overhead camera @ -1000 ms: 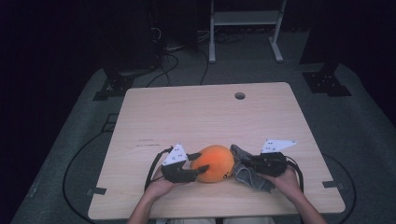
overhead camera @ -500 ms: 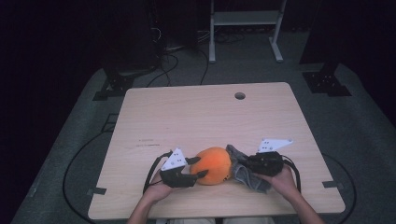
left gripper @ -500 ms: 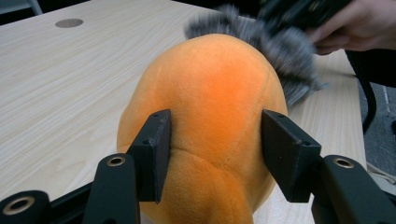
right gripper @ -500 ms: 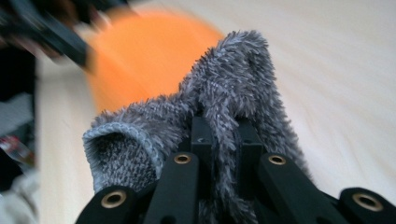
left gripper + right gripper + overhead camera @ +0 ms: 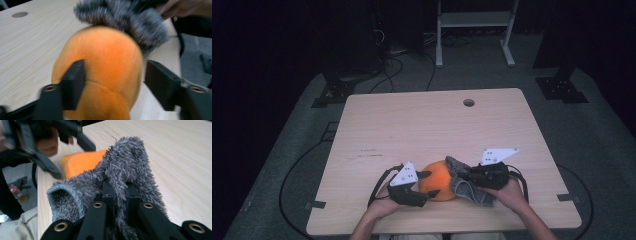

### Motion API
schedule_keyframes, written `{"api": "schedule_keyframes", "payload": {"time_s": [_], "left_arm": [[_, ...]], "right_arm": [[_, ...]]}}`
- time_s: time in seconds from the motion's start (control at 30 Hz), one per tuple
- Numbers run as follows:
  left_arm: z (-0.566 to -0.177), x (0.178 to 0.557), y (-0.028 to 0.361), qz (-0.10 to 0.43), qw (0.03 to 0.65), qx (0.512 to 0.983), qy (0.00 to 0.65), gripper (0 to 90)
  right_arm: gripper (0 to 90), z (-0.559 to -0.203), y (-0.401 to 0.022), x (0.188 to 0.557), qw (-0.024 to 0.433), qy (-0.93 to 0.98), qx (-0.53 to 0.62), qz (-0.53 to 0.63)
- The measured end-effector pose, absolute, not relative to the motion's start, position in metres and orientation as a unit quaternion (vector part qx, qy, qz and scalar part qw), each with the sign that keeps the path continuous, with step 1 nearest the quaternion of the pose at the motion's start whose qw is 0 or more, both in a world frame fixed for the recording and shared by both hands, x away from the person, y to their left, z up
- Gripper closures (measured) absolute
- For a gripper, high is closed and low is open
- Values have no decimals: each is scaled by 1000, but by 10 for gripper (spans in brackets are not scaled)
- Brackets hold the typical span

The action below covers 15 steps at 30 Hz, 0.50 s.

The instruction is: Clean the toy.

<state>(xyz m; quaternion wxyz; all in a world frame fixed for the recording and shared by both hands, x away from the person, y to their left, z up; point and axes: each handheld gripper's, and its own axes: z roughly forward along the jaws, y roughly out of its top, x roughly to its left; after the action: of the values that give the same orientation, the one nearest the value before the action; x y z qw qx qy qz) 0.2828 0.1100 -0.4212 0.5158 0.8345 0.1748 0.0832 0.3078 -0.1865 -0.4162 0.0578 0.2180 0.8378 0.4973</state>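
Sock (image 5: 464, 182) half off orange plush toy (image 5: 437, 180) at table's (image 5: 422, 130) near edge, pinched in right gripper (image 5: 117, 192). Left gripper (image 5: 113, 82), jaws just opening, loosely straddling toy. Remaining: pulling sock fully clear.

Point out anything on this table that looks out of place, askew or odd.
Nothing looks damaged or spilled. The oddest thing is the fuzzy grey knitted sock, bunched up and draped against the round orange plush toy, pinched in the shut right gripper. The left gripper straddles the toy, its jaws having just been opening.
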Motion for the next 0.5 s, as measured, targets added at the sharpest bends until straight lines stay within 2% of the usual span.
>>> {"api": "schedule_keyframes", "payload": {"time_s": [0.07, 0.13, 0.2, 0.23, 0.27, 0.3, 0.33, 0.4, 0.5], "left_arm": [[-417, 286, 111, 84, 513, 831, 196, 169], [-418, 293, 110, 93, 495, 836, 219, 123], [-427, 302, 104, 58, 476, 844, 241, 112], [-433, 304, 100, 39, 472, 847, 240, 132], [-436, 300, 95, 62, 476, 846, 231, 167], [-433, 299, 95, 70, 476, 847, 225, 342], [-430, 298, 94, 89, 482, 845, 215, 395], [-425, 297, 93, 115, 492, 840, 196, 445], [-421, 301, 92, 135, 495, 839, 183, 449]], "right_arm": [[816, -421, -191, 306, 57, 836, 224, 498], [816, -424, -195, 306, 53, 835, 227, 499], [815, -425, -199, 306, 49, 835, 231, 496], [815, -425, -200, 307, 49, 836, 231, 496], [815, -425, -200, 306, 50, 837, 231, 493], [815, -426, -201, 305, 57, 839, 233, 488], [815, -426, -204, 305, 56, 835, 235, 494], [815, -424, -208, 305, 53, 828, 240, 503], [816, -418, -209, 305, 65, 827, 239, 505]]}}
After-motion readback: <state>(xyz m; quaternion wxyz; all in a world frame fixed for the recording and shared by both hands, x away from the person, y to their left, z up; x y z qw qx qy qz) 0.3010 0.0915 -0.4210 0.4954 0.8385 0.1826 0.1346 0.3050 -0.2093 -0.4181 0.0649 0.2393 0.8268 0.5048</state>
